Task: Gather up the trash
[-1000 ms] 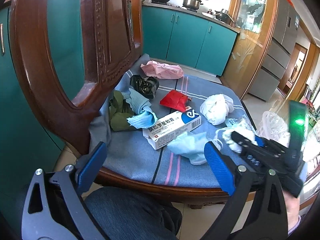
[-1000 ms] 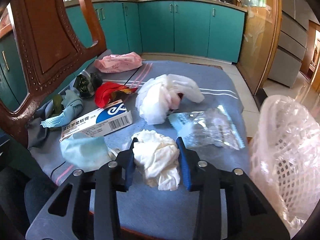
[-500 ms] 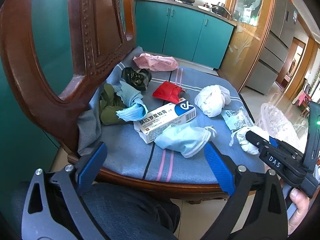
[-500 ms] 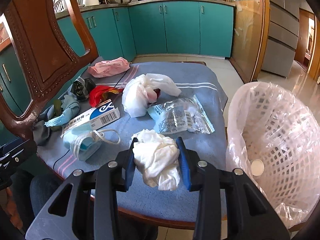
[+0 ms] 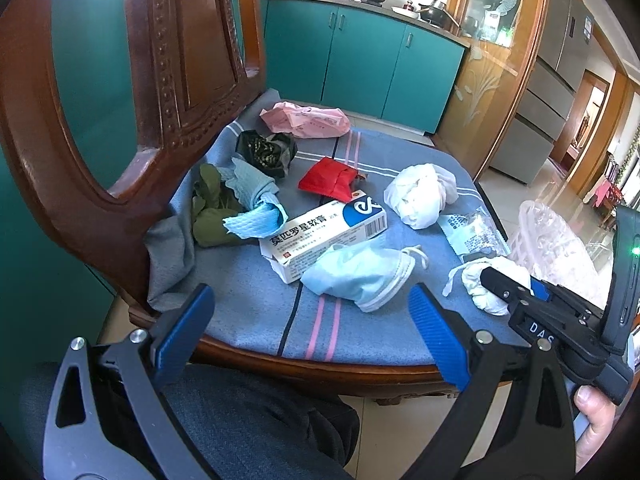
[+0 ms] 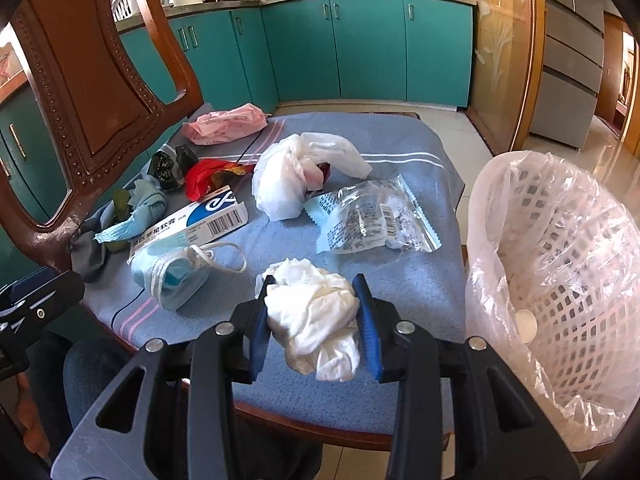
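My right gripper point(image 6: 316, 316) is shut on a crumpled white tissue point(image 6: 316, 320) and holds it over the chair seat's near right edge, left of a white lattice bin with a plastic liner point(image 6: 560, 280). In the left wrist view the same tissue point(image 5: 480, 280) sits in the right gripper point(image 5: 486, 274). My left gripper point(image 5: 308, 324) is open and empty, in front of the seat edge. On the blue cushion point(image 5: 248, 292) lie a blue face mask point(image 5: 356, 272), an ointment box point(image 5: 324, 232), a white bag wad point(image 5: 420, 192), a clear wrapper point(image 6: 368, 216) and a red wrapper point(image 5: 328, 178).
A pink pack point(image 5: 304, 120), a dark crumpled bag point(image 5: 264, 152) and a blue cloth over green leaves point(image 5: 240, 200) lie toward the carved wooden chair back point(image 5: 160, 80). Teal cabinets point(image 6: 360, 48) stand behind. My knee point(image 5: 240, 420) is below the seat.
Both grippers have drawn back from the seat. My right gripper, still shut on the tissue, has pulled back, and the lined bin has come into fuller view on its right.
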{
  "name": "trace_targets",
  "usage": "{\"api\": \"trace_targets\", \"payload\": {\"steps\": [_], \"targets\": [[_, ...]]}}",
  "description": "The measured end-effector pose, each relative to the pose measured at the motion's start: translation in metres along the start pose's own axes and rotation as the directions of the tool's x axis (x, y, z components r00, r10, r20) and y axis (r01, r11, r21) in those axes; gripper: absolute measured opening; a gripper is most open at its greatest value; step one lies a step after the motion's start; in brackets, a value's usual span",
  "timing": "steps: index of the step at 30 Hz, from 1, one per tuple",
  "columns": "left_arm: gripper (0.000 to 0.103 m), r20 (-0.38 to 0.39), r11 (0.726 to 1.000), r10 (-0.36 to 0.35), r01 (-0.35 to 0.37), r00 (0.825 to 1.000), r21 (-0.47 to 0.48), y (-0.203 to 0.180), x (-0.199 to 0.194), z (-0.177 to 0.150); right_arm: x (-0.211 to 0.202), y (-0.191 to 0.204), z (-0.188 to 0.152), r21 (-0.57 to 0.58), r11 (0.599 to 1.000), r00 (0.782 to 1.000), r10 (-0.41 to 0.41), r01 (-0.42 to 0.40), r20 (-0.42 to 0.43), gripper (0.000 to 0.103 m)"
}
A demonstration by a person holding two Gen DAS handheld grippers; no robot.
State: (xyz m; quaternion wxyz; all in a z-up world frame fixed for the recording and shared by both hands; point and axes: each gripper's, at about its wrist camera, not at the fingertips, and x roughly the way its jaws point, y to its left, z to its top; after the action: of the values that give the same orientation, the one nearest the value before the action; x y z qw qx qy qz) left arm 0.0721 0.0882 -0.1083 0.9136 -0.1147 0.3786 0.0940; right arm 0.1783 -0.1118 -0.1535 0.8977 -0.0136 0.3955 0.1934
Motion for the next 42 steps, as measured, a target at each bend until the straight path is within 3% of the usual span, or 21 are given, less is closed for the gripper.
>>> {"api": "trace_targets", "payload": {"steps": [10, 15, 18, 29, 36, 42], "targets": [[0.097, -0.005, 1.000, -0.019, 0.019, 1.000, -0.015, 0.003, 0.002, -0.001, 0.001, 0.006, 0.000, -0.017, 1.000, 1.000, 0.017, -0.017, -0.002, 0.046], [0.097, -0.005, 1.000, -0.019, 0.019, 1.000, -0.013, 0.003, 0.002, -0.002, 0.003, 0.011, 0.005, -0.043, 0.999, 1.000, 0.018, -0.017, 0.009, 0.064], [0.097, -0.008, 1.000, -0.019, 0.019, 1.000, -0.014, 0.003, 0.004, -0.002, 0.010, 0.015, 0.007, -0.063, 0.998, 1.000, 0.005, -0.005, 0.001, 0.066], [0.097, -0.018, 1.000, -0.014, 0.014, 1.000, -0.015, 0.005, 0.010, -0.003, 0.027, 0.028, 0.004, -0.097, 0.995, 1.000, 0.006, -0.009, -0.026, 0.066], [0.097, -0.019, 1.000, -0.013, 0.013, 1.000, -0.014, 0.005, 0.010, -0.003, 0.027, 0.026, 0.003, -0.091, 0.996, 1.000, 0.005, -0.007, -0.019, 0.044], [0.097, -0.023, 1.000, -0.018, 0.018, 1.000, -0.008, 0.004, 0.010, -0.004, 0.016, 0.020, 0.006, -0.080, 0.997, 1.000, -0.007, 0.008, 0.008, 0.043]]}}
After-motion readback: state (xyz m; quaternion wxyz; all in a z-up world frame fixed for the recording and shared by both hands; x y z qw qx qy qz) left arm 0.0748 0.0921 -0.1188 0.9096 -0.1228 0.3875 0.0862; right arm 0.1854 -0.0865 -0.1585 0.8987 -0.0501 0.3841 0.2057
